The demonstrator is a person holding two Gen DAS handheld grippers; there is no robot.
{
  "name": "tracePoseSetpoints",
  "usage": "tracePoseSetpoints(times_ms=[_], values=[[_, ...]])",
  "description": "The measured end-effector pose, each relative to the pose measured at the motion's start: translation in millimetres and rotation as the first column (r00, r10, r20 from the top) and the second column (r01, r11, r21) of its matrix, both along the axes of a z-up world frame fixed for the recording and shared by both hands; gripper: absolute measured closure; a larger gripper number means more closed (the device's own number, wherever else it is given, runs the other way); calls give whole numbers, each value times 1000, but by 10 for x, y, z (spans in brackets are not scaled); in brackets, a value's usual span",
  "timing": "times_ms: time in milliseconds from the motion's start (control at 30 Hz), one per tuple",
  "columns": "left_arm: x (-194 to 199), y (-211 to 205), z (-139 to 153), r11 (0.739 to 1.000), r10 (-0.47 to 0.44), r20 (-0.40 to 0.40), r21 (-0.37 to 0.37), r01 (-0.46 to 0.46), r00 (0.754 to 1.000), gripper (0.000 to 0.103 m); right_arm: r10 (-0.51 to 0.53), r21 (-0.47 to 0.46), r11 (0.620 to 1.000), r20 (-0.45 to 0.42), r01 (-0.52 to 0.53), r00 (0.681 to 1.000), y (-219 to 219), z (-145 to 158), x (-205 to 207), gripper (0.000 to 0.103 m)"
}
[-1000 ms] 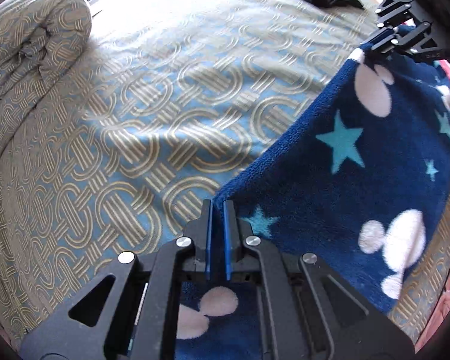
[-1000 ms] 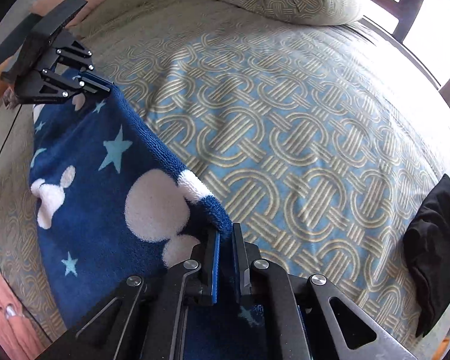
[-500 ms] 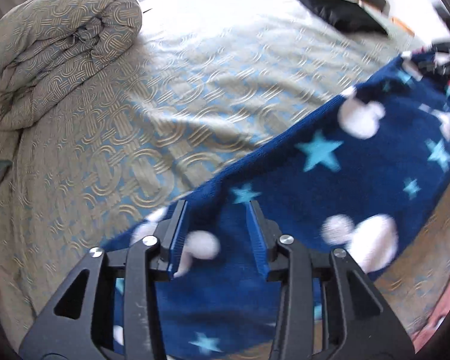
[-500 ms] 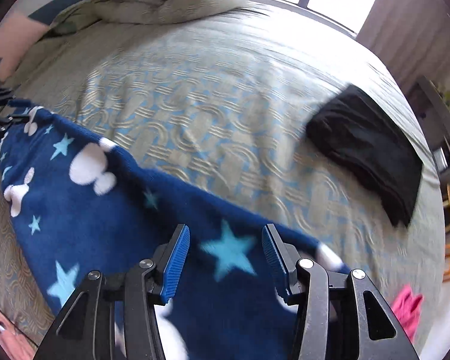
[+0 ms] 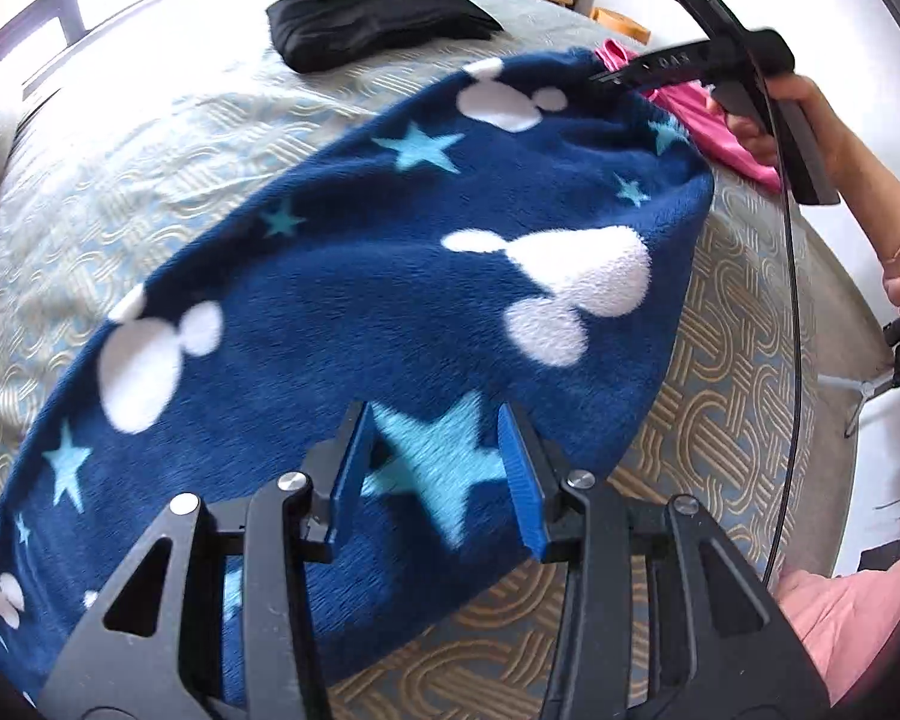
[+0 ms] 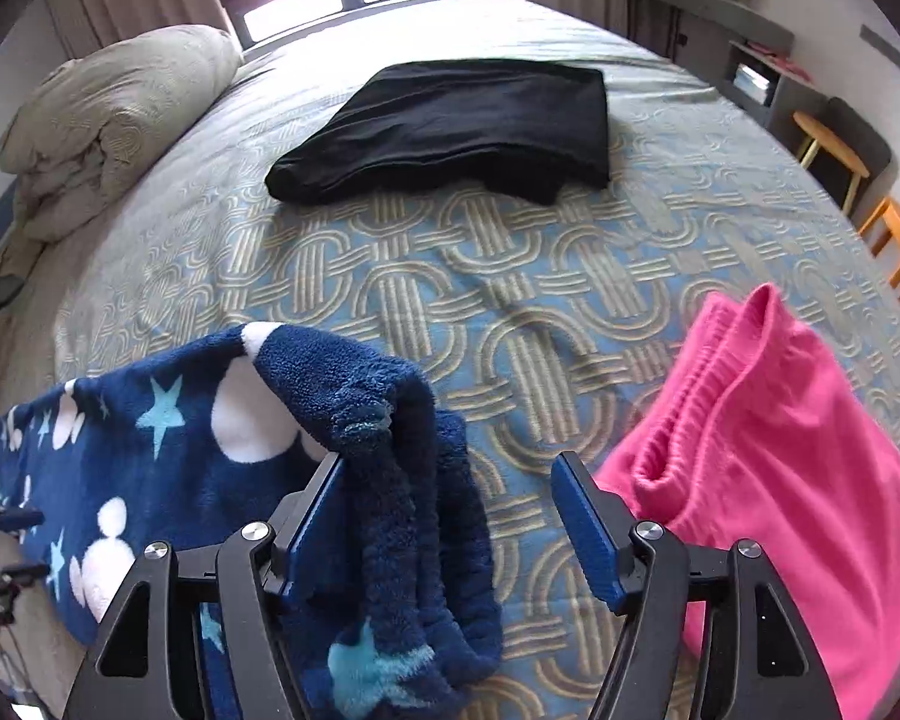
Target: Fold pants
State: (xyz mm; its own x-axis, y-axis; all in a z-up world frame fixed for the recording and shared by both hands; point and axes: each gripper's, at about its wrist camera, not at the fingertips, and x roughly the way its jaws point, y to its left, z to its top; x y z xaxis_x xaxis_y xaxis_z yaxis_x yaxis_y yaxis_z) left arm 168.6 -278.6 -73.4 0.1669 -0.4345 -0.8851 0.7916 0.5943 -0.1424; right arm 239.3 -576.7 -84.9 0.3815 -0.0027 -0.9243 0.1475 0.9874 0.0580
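Observation:
Navy fleece pants (image 5: 390,276) with light-blue stars and white mouse shapes lie stretched across the patterned bedspread (image 5: 120,180). My left gripper (image 5: 437,474) hovers open over one end, a big star showing between its blue pads, which do not press the cloth. In the right wrist view the other end of the pants (image 6: 390,450) is bunched and drapes against the left finger (image 6: 315,516). My right gripper (image 6: 450,516) is opening, with loose fleece partly between its jaws and nothing gripped. A hand holds the right gripper (image 5: 606,75) at the pants' far end.
A folded black garment (image 6: 450,126) lies farther up the bed, and a pink garment (image 6: 780,450) lies just right of the right gripper. A rolled duvet (image 6: 108,120) sits at the head. Stools (image 6: 894,240) and a shelf stand beside the bed.
Both grippers were shut on the pants' corners and have let go and opened. The pants now lie on the bed, and both grippers have swept sideways along them.

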Motion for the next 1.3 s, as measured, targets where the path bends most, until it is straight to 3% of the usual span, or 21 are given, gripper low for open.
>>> tracePoseSetpoints(times_ms=[67, 100, 200, 233, 300, 367, 433, 567, 700, 800, 900, 933, 1000, 1067, 1167, 1233, 1300], values=[[12, -205, -131, 999, 4, 6, 38, -5, 1000, 58, 8, 33, 999, -72, -6, 997, 37, -215, 94, 43], [41, -237, -167, 999, 13, -7, 38, -12, 1000, 58, 17, 36, 999, -82, -14, 996, 75, -308, 129, 73], [181, -202, -243, 998, 67, -104, -8, -69, 992, 58, 1, -71, 997, 10, 0, 1000, 190, -245, 182, 79], [204, -184, -244, 997, 72, -118, -18, -74, 990, 57, -18, -84, 996, 46, 22, 999, 149, -189, 229, 79], [219, -149, -252, 997, 75, -128, -23, -78, 989, 57, -47, 3, 999, 50, 47, 998, 8, -178, 354, 78], [212, -121, -252, 995, 88, -129, -25, -92, 988, 57, 7, -28, 1000, -28, -8, 1000, 36, -308, 419, 62], [208, -68, -206, 993, 108, -130, -33, -113, 986, 57, 30, -128, 991, 5, -29, 1000, 103, -263, 309, 44], [210, 168, -5, 979, 178, -121, -74, -188, 976, 57, -3, -194, 981, 65, 15, 998, 124, 110, -89, 41], [40, 579, 259, 948, 249, -101, -176, -264, 963, 57, -16, -257, 965, 154, 56, 988, 287, 459, -587, 34], [-260, 678, 275, 959, 167, -141, -208, -194, 976, 57, -2, -288, 956, 189, 58, 982, 376, 567, -878, 34], [-607, 551, 15, 987, 77, -173, -127, -100, 982, 57, 19, -283, 958, 223, 46, 975, 531, 630, -1129, 34], [-678, 473, -121, 993, 65, -184, -88, -82, 981, 57, 29, -265, 964, 227, 34, 974, 584, 625, -1162, 34], [-761, 387, -310, 996, 70, -181, -41, -78, 981, 57, 68, -140, 989, 210, -39, 975, 655, 554, -1155, 34], [-680, 288, -386, 992, 112, -145, -44, -119, 983, 57, 92, -95, 993, 190, -75, 977, 741, 447, -1031, 35], [-486, 240, -325, 975, 186, -112, -100, -198, 976, 57, 81, -166, 985, 199, -48, 977, 754, 292, -813, 36], [-411, 257, -213, 966, 193, -119, -152, -210, 974, 57, -14, -222, 974, 147, 47, 989, 586, 99, -640, 36], [-400, 240, -161, 973, 169, -67, -146, -177, 983, 56, -109, -251, 960, 61, 121, 992, 358, -173, -520, 36]])
